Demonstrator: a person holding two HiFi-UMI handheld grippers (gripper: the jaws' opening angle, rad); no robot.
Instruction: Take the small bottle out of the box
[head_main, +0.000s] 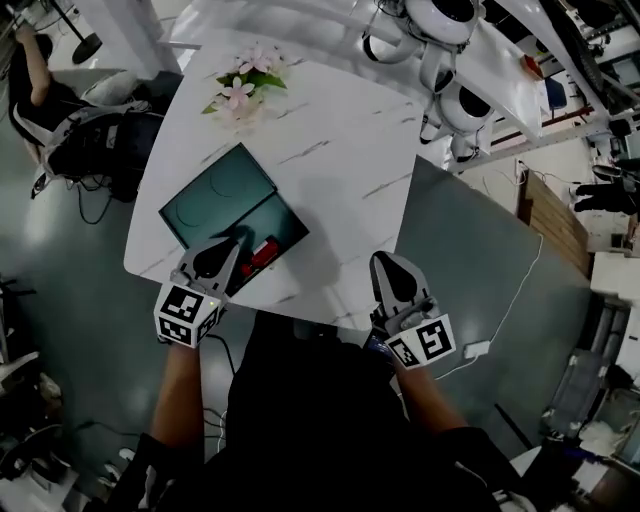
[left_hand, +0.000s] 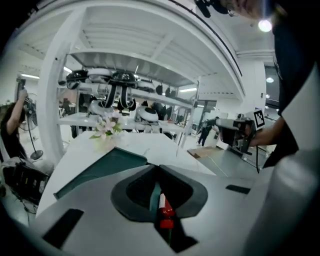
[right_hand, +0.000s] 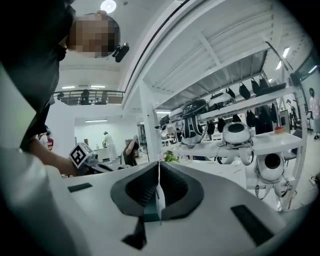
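Left hand-held gripper (head_main: 232, 244) beside diagonal bottle (head_main: 262, 255)

White marble-look table (head_main: 340, 150) with rounded corners is carrying two items directly. A dark teal box (head_main: 235, 205) is lying open near the front-left corner. Its lid is resting flat on the tabletop and pointing toward the far side, while its base is sitting close to the near edge. A bunch of pink and white flowers (head_main: 245, 88) is lying at the far edge, well apart from the box. The middle and right of the top are showing only grey veining.
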